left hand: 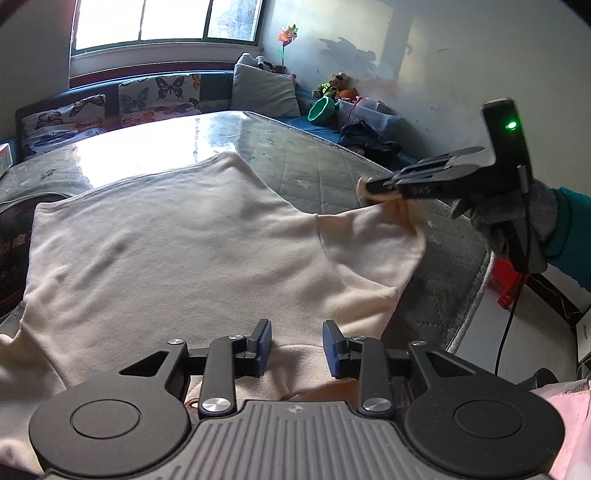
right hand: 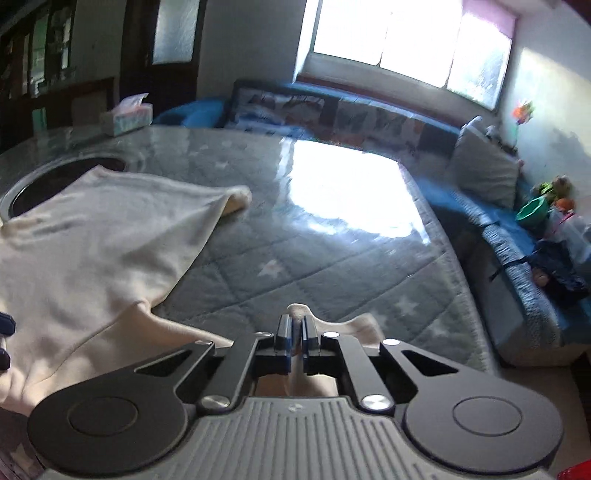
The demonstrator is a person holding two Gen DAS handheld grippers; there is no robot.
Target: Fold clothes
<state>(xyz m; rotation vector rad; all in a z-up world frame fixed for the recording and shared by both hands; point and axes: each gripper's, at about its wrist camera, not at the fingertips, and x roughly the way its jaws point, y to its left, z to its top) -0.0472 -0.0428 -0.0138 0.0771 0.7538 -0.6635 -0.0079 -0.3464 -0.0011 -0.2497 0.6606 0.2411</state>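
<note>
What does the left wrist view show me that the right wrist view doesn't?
Only the left wrist view shows the left gripper, open over the shirt, and the gloved right hand.

Only the right wrist view shows the tissue box and the right gripper's fingers up close, shut on a sleeve.

Both show the right gripper pinching the sleeve, the quilted table cover, the window and the green bowl.

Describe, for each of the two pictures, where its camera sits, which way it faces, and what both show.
Left wrist: behind the open left gripper, facing the cream shirt, window and right gripper, held by a gloved hand.
Right wrist: behind the right gripper, shut on the shirt's sleeve, facing across the quilted table cover.
Shared: shirt, window, green bowl.
</note>
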